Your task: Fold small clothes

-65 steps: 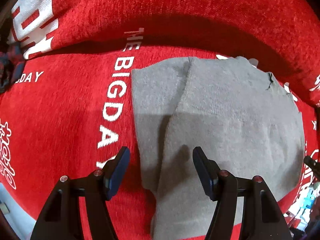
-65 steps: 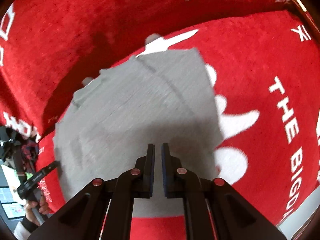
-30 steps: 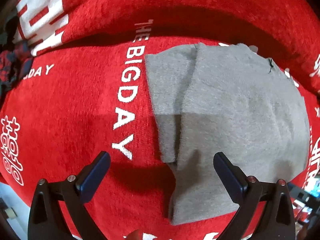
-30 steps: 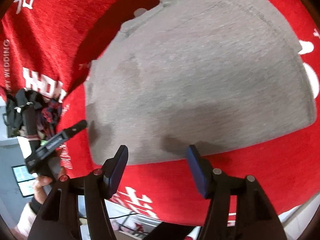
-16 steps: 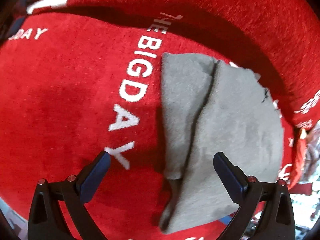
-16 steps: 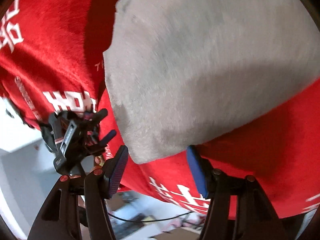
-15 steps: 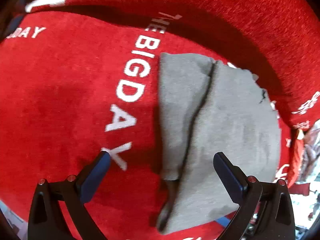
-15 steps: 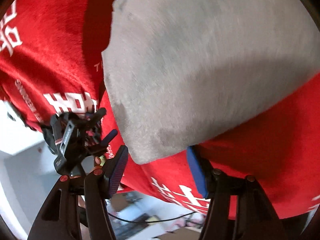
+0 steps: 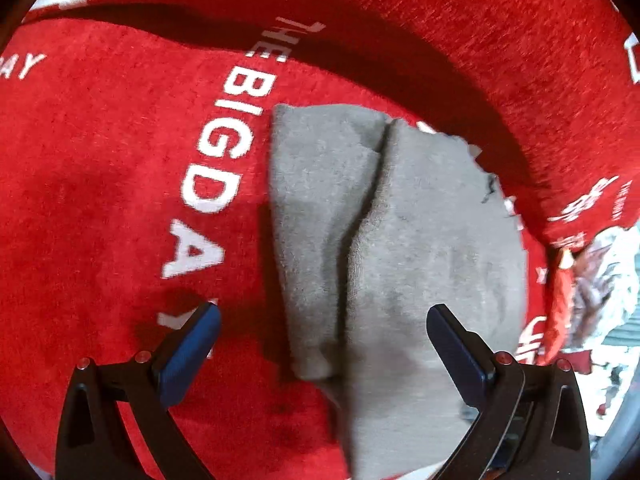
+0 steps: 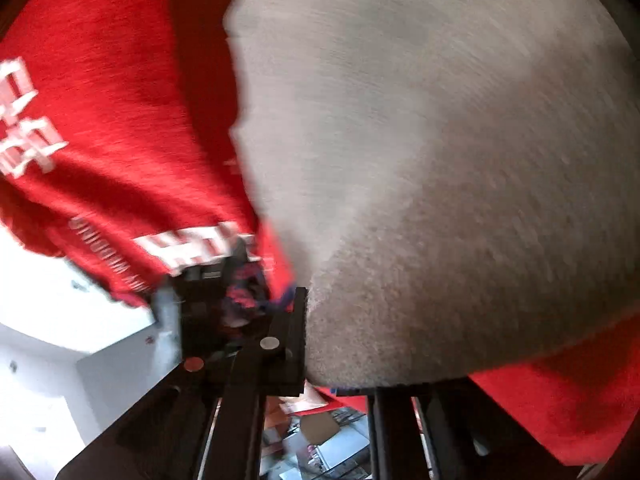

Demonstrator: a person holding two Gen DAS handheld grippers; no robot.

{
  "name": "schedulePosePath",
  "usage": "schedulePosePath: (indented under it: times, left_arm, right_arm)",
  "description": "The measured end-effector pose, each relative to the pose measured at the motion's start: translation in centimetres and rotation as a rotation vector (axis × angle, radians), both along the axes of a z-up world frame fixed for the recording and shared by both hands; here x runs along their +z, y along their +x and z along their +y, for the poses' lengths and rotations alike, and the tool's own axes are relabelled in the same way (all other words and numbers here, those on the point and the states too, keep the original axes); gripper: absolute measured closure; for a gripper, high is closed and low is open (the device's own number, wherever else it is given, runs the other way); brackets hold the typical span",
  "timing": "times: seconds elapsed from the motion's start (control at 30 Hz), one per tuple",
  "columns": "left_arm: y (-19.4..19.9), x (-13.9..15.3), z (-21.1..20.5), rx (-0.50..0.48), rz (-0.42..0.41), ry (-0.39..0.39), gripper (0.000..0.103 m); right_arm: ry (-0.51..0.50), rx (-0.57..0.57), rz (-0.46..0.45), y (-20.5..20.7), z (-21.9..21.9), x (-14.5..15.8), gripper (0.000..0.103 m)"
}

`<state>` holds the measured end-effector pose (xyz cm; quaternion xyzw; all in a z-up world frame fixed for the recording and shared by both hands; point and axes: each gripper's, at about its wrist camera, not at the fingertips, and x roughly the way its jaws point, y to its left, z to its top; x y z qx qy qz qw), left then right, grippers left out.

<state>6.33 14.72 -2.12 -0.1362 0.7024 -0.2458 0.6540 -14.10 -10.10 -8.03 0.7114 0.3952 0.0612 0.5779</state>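
Observation:
A folded grey garment (image 9: 400,248) lies on a red blanket (image 9: 100,184) printed with white letters. In the left wrist view my left gripper (image 9: 320,344) is open wide, its fingers either side of the garment's near left fold, just above it. In the right wrist view the grey garment (image 10: 440,160) fills the frame, blurred. My right gripper (image 10: 320,344) has closed in on the garment's near corner; the left finger (image 10: 298,336) presses against the cloth, and the right finger is hidden under it.
The red blanket rises in a raised fold (image 9: 400,20) behind the garment. Beyond the blanket's right edge lies mixed clutter (image 9: 600,280). The right wrist view shows the blanket's edge (image 10: 180,248), white wall and floor items below.
The right gripper has moved in onto the garment's corner and its fingers have closed from open. The left gripper stays open and has shifted slightly closer over the fold.

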Motion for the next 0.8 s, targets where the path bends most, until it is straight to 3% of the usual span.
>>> schedulePosePath:
  times: [0.17, 0.37, 0.43, 0.5, 0.57, 0.63, 0.7, 0.8]
  left_arm:
    - [0.3, -0.5, -1.5, -0.010, 0.077, -0.124, 0.000]
    - [1.2, -0.1, -5.0, -0.016, 0.111, -0.251, 0.000]
    - [1.2, -0.4, -6.8, -0.043, 0.113, -0.218, 0.001]
    - [0.9, -0.9, -8.2, -0.090, 0.109, -0.140, 0.010]
    - [0.4, -1.1, -9.7, -0.158, 0.086, -0.054, 0.026]
    - [0.1, -0.6, -10.5, -0.204, 0.043, -0.023, 0.026]
    - [0.1, -0.2, -10.9, -0.216, 0.024, 0.005, 0.033]
    - [0.2, -0.1, -11.4, -0.205, 0.007, 0.058, 0.051]
  right_arm:
    - [0.007, 0.016, -0.094, 0.8, -2.0, 3.5, 0.095]
    - [-0.009, 0.063, -0.085, 0.9, -1.8, 3.6, 0.095]
    - [-0.015, 0.086, -0.058, 0.5, -1.1, 3.0, 0.095]
    - [-0.027, 0.116, -0.028, 0.2, -0.6, 2.5, 0.095]
    - [-0.101, 0.212, 0.026, -0.2, -0.2, 2.3, 0.095]
    - [-0.208, 0.377, 0.111, -0.4, 0.1, 2.7, 0.091]
    - [-0.275, 0.482, 0.148, -0.9, -0.4, 3.5, 0.090]
    - [-0.395, 0.472, 0.133, -1.4, -2.9, 5.9, 0.090]
